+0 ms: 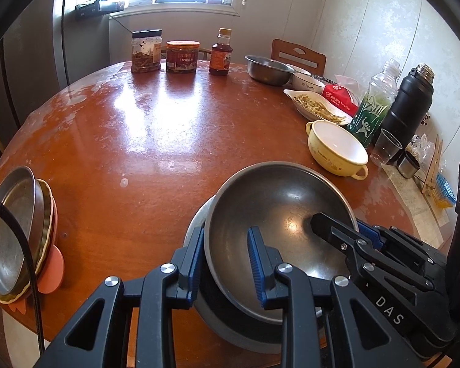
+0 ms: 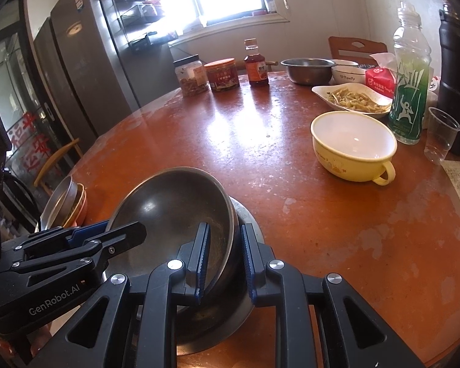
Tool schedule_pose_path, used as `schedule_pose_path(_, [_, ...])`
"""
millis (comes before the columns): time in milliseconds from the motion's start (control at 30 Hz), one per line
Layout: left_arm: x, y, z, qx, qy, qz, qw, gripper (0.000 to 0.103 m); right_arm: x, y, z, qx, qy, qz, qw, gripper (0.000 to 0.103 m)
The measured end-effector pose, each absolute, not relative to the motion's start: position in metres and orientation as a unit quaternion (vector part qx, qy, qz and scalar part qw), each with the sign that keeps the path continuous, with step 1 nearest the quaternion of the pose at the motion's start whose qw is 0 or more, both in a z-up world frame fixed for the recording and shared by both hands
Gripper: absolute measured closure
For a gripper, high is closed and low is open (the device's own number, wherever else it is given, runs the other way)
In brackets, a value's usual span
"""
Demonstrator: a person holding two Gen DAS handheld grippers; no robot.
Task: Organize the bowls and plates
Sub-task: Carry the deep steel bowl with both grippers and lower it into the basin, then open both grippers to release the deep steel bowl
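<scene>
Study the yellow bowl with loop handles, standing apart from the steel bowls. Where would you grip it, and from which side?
Grip the yellow bowl by the loop handle facing the near table edge, coming from that side. The handle sticks clear of the wall and offers a narrow bite. The bowl's far side is crowded by the green bottle and plastic cup.

Opposed close views, shared steel bowl [image 1: 279, 214]
</scene>
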State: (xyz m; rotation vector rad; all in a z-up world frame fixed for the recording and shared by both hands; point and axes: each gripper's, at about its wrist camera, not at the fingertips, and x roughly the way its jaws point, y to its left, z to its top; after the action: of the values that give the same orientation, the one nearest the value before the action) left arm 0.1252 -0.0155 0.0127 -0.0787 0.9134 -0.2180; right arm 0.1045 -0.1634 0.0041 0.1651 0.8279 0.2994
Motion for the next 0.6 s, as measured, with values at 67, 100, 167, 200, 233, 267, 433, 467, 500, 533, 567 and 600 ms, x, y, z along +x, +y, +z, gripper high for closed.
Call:
schedule_pose_path(67, [0.1254,-0.0161,0.0124,-0.037,0.44,-0.105,0.891,0.074,0.1034,-0.1622,0.0046,0.078,0.4,0.144,0.902,0.081])
schedule_pose_path(100, [0.1257,-0.0164,0.0126,-0.038,0.439,-0.106,0.891,0.074,0.103,-0.1609,0.0047,0.074,0.4,0.144,0.902,0.081])
schedule_pose_path(167, [0.126,-0.0161,0.0126,-0.041,0.439,-0.108,0.891,0.073,0.1027,-0.1606,0.0048,0.074,0.4,0.143,0.902,0.08])
schedule_pose_path(200, [0.1258,-0.0157,0.0126,-0.041,0.439,-0.109,0.891,0.072,0.103,-0.16,0.0049,0.075,0.4,0.144,0.902,0.08])
schedule_pose_path(233, [0.1257,-0.0154,0.0127,-0.042,0.439,-0.11,0.891,0.072,0.103,-0.16,0.005,0.076,0.401,0.144,0.902,0.079])
schedule_pose_path(267, [0.1255,-0.0152,0.0126,-0.042,0.439,-0.111,0.891,0.072,0.103,-0.1599,0.0051,0.076,0.4,0.144,0.902,0.079])
schedule_pose_path(433, [0.1248,-0.0154,0.0129,-0.041,0.436,-0.113,0.892,0.071,0.1024,-0.1609,0.0058,0.08,0.399,0.146,0.902,0.076])
schedule_pose_path(467, [0.1246,-0.0156,0.0133,-0.042,0.435,-0.114,0.892,0.071,0.1021,-0.161,0.006,0.081,0.398,0.147,0.902,0.076])
schedule_pose_path(500, [0.1243,-0.0155,0.0137,-0.042,0.434,-0.115,0.892,0.071,0.1022,-0.1621,0.0063,0.084,0.397,0.148,0.902,0.075])
schedule_pose_path(533, [0.1236,-0.0156,0.0142,-0.042,0.433,-0.118,0.893,0.071,0.1019,-0.1632,0.0067,0.087,0.396,0.149,0.902,0.073])
schedule_pose_path(567, [0.1225,-0.0154,0.0148,-0.043,0.432,-0.119,0.893,0.071,0.1011,-0.1638,0.008,0.088,0.393,0.15,0.903,0.072])
schedule_pose_path(600, [0.1214,-0.0158,0.0158,-0.042,0.43,-0.121,0.894,0.07,0.0997,-0.1639,0.0093,0.087,0.389,0.151,0.904,0.069])
